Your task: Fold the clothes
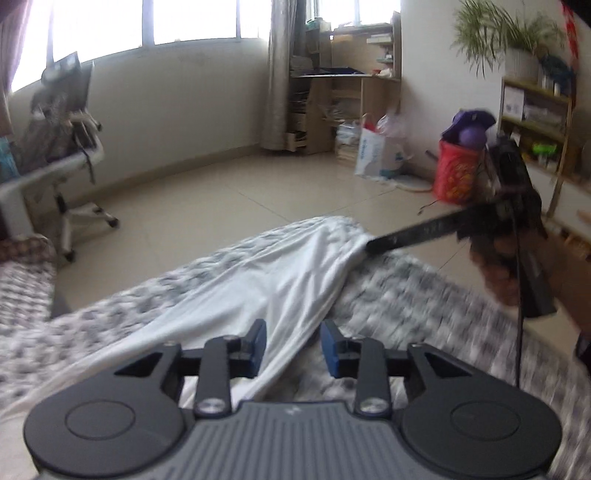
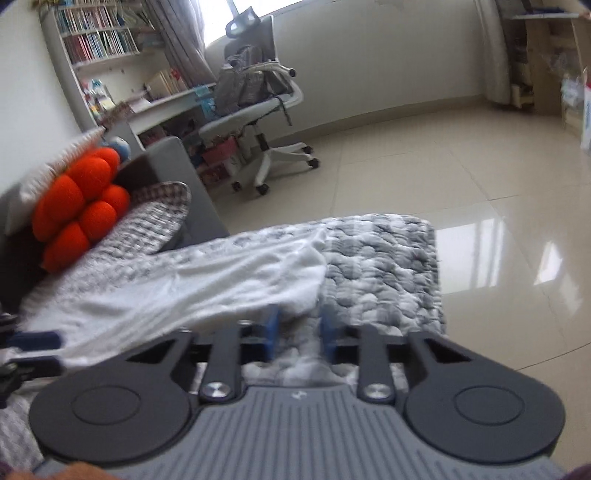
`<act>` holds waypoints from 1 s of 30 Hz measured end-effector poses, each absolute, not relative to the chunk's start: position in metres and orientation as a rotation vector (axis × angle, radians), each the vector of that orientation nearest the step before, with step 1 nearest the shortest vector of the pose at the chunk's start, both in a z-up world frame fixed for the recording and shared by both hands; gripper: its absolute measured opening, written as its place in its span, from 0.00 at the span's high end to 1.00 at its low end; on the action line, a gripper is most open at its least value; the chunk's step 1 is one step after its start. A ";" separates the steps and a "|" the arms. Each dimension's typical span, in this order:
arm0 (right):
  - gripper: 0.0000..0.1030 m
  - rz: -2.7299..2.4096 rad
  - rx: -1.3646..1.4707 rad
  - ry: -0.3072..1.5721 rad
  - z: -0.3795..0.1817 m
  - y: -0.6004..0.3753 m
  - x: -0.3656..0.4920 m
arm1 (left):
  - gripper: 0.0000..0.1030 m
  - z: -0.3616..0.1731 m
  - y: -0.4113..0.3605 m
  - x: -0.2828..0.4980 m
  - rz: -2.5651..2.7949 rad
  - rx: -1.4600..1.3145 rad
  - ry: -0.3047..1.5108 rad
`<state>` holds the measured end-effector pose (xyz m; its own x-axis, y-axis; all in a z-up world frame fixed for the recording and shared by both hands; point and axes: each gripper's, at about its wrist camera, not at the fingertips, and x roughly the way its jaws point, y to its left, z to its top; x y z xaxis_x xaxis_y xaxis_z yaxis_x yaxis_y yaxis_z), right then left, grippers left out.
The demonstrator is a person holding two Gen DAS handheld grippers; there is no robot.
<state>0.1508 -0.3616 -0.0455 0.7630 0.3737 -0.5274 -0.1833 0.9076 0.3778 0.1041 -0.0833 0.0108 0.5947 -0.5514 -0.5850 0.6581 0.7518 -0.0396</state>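
Red bucket [image 1: 458,173], purple ball [image 1: 472,137] inside, white garment [image 1: 266,280] on quilt [image 1: 406,295]

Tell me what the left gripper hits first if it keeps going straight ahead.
Most likely the white garment on the grey quilt: it lies right ahead of the left gripper, though depth is unclear.

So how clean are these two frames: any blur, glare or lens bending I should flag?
Left wrist view: the windows are blown out, the right claw and hand are smeared, and the bedspread streaks at the edges. Right wrist view: the white garment is blurred, the floor shows window glare, and fisheye bending curves the wall line.
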 end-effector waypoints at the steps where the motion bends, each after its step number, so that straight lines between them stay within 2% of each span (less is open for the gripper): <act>1: 0.91 0.313 0.308 0.634 -0.043 -0.361 0.151 | 0.67 0.006 -0.084 0.113 -0.720 0.146 0.645; 6: 0.92 0.355 0.271 0.614 -0.034 -0.354 0.156 | 0.66 -0.021 -0.088 0.127 -0.737 0.101 0.703; 10: 0.92 0.368 0.281 0.609 -0.034 -0.348 0.170 | 0.56 -0.018 -0.088 0.125 -0.749 0.107 0.680; 18: 0.91 0.372 0.261 0.616 -0.034 -0.338 0.184 | 0.49 -0.021 -0.084 0.126 -0.739 0.133 0.661; 27: 0.87 0.359 0.300 0.600 -0.030 -0.345 0.184 | 0.49 -0.025 -0.086 0.125 -0.729 0.160 0.635; 30: 0.85 0.342 0.288 0.626 -0.031 -0.343 0.179 | 0.54 -0.025 -0.086 0.127 -0.699 0.168 0.629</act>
